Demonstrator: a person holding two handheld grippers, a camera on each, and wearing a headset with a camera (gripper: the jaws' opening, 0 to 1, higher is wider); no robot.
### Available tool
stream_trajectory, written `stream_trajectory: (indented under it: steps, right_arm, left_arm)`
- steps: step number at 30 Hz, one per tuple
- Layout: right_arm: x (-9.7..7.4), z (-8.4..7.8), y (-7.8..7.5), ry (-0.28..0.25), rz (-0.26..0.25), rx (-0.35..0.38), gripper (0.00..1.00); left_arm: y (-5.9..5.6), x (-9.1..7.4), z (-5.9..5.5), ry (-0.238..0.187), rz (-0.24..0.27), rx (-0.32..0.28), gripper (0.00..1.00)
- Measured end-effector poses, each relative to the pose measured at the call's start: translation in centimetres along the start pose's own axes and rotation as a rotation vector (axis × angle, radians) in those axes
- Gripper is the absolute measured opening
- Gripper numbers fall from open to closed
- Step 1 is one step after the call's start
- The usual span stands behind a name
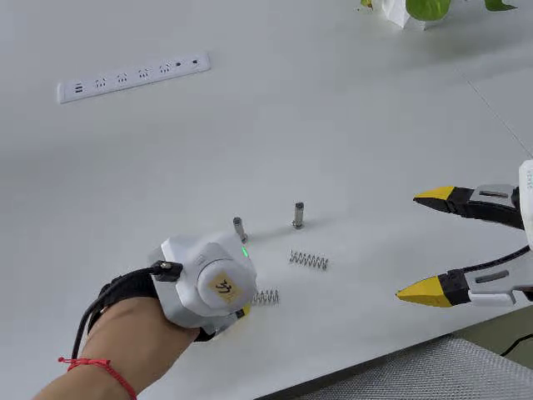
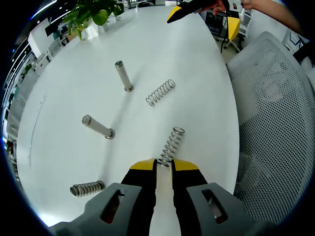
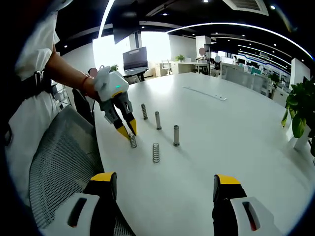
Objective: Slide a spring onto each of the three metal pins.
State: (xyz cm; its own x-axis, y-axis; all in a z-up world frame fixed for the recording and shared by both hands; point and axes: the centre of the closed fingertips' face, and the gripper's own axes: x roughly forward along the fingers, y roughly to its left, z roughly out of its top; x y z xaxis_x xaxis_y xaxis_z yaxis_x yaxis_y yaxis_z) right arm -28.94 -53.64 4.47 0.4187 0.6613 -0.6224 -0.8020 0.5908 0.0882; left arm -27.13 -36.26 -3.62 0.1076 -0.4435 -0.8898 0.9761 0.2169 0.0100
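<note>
Your left gripper point(image 2: 164, 162) pinches one end of a coiled steel spring point(image 2: 171, 143) lying on the broad white office tabletop point(image 2: 197, 73), near two bare upright metal pins point(image 2: 123, 75); your right gripper point(image 3: 166, 178) hangs wide open, empty.

— Bright, even light; the white bench point(image 1: 333, 100) carries only soft, faint shadows beside the pins point(image 1: 298, 215).
— Sharp focus. Glare from ceiling strips point(image 3: 106, 19); both gripper views bend at the edges.

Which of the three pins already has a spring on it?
The pin nearest the left tongs, at the row's end: coils wrap its shaft. The other two pins are bare, and the left tongs pinch a loose spring.
</note>
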Motion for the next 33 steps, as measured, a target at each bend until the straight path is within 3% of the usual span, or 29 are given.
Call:
stream_trajectory:
  steps: [21, 24, 33]
  right_arm:
    - [0.31, 0.25, 0.27, -0.003, 0.005, -0.002, 0.78]
    - [0.34, 0.1, 0.29, -0.003, 0.004, 0.001, 0.78]
    - [0.23, -0.04, 0.07, -0.005, -0.003, 0.006, 0.78]
  left_arm:
    - [-0.46, -0.18, 0.14, -0.034, -0.02, -0.027, 0.08]
    - [-0.53, 0.04, -0.23, -0.013, -0.014, 0.049, 0.08]
    - [-0.62, 0.05, -0.07, -0.006, -0.022, 0.085, 0.08]
